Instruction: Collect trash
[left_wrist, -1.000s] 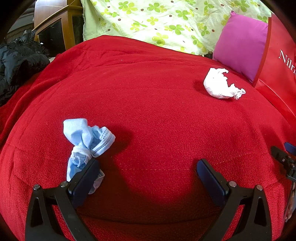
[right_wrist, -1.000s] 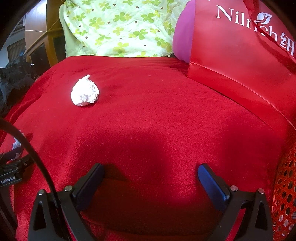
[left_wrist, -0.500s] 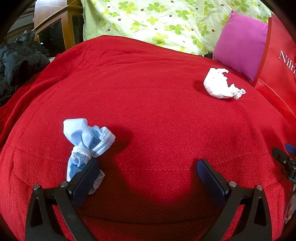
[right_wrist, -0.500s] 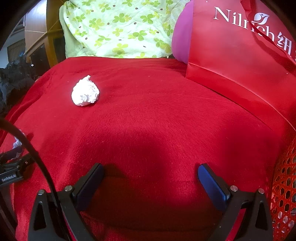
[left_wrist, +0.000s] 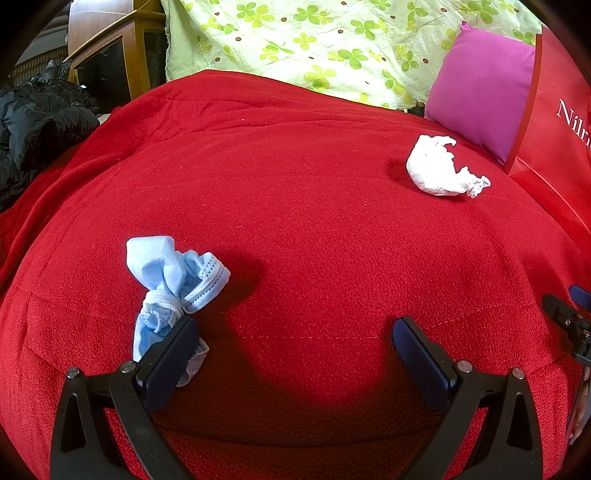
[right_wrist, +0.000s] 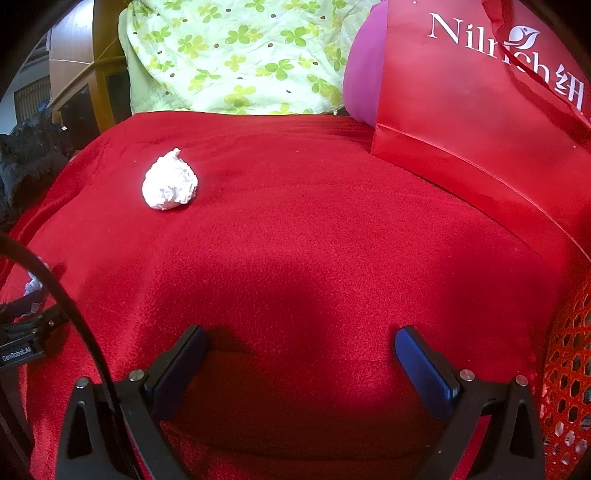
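A crumpled light-blue face mask (left_wrist: 170, 288) lies on the red blanket (left_wrist: 314, 229), just ahead of my left gripper's left finger. The left gripper (left_wrist: 295, 336) stands open with nothing between its fingers. A crumpled white tissue (left_wrist: 439, 171) lies farther off at the right, near the pink cushion. In the right wrist view the same white tissue (right_wrist: 170, 181) sits ahead to the left. My right gripper (right_wrist: 301, 343) is open and empty above the blanket (right_wrist: 314, 240). A red mesh basket (right_wrist: 569, 373) shows at the right edge.
A red paper bag (right_wrist: 480, 96) stands at the back right beside a pink cushion (left_wrist: 480, 85). A green flowered quilt (left_wrist: 314, 40) lies behind. A black jacket (left_wrist: 33, 125) and a wooden cabinet (left_wrist: 122, 55) are at the left. The other gripper (right_wrist: 26, 332) shows at the left edge.
The left wrist view is nearly unchanged. The right gripper has shifted slightly, so the red bag and the mesh basket show a little more.
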